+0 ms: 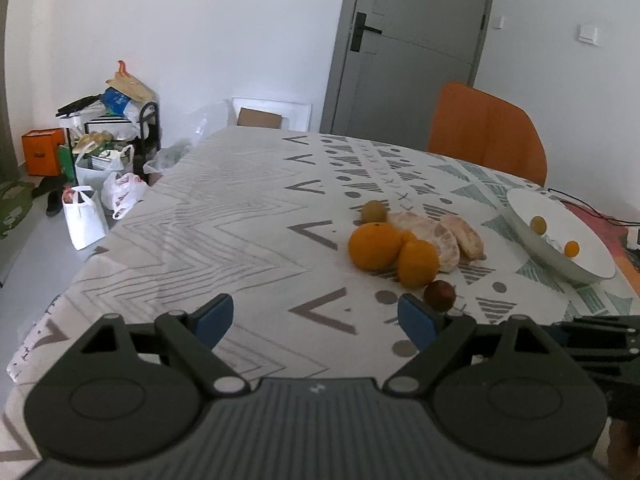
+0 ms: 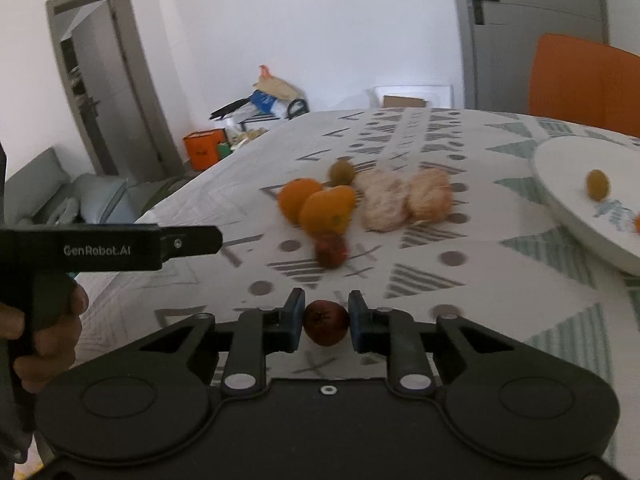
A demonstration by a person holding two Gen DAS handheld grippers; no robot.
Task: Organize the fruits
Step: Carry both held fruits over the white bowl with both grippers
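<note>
Two oranges (image 1: 374, 246) (image 2: 326, 208), a green fruit (image 1: 374, 211) (image 2: 342, 172), peeled pomelo pieces (image 1: 448, 240) (image 2: 384, 200) and a dark red fruit (image 1: 439, 295) (image 2: 330, 250) lie on the patterned tablecloth. A white plate (image 1: 520, 216) (image 2: 560, 168) at the right holds a green fruit (image 1: 538, 224) (image 2: 598, 185) and a small orange one (image 1: 571, 248). My left gripper (image 1: 316, 318) is open and empty, near the pile. My right gripper (image 2: 325, 322) is shut on another dark red fruit (image 2: 326, 322), above the cloth.
An orange chair (image 1: 486, 128) stands behind the table. Bags (image 1: 84, 216) and a cluttered rack (image 1: 116, 128) sit on the floor to the left. The left gripper's body (image 2: 108, 246) shows in the right wrist view. A red mat with cables (image 1: 600, 220) lies beyond the plate.
</note>
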